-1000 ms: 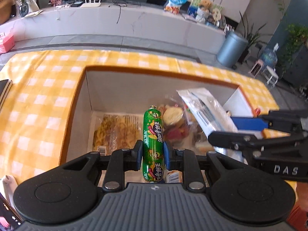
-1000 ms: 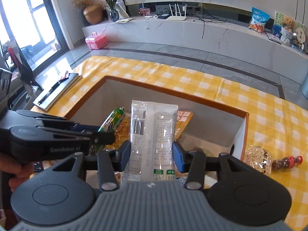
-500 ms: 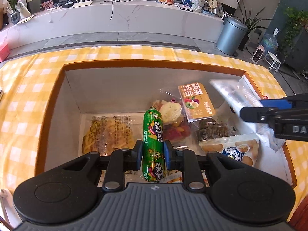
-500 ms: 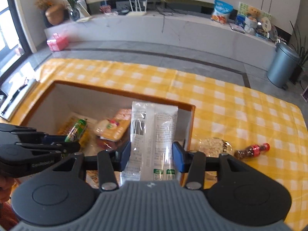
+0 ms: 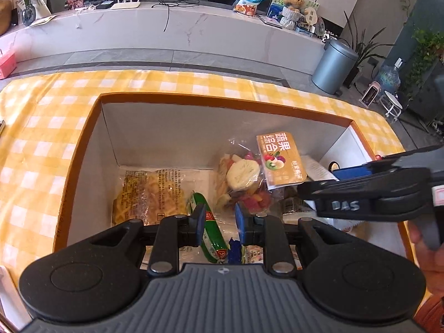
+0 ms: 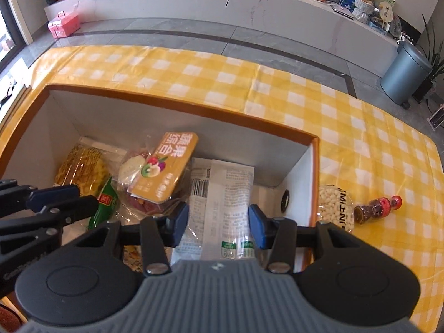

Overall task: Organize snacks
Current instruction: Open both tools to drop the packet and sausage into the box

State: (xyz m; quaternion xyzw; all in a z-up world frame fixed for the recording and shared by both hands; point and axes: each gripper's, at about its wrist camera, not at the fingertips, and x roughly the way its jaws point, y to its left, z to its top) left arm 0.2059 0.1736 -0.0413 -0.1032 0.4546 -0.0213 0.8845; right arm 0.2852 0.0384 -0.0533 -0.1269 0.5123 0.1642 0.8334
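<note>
left gripper [image 5: 217, 223]: jaws apart, sausage [image 5: 210, 230] dropped | right gripper [image 6: 218, 225]: jaws apart | clear packet [image 6: 222, 194]: probably light, crinkly, slippery; grip mid-body

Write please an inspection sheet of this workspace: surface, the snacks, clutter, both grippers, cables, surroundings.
Surface: yellow checked tablecloth with an open box on it.
Job's things: in the box lie a green sausage, a noodle packet, a dried fruit bag and a clear packet; a peanut bag and a small bottle lie outside, on the cloth.
Clutter: nothing seen.
Grippers: left gripper open, jaws apart over the sausage; right gripper open, with small gaps beside the clear packet.
Cables: a black cable hangs over the white counter.
Surroundings: grey bin, router, plants.
</note>
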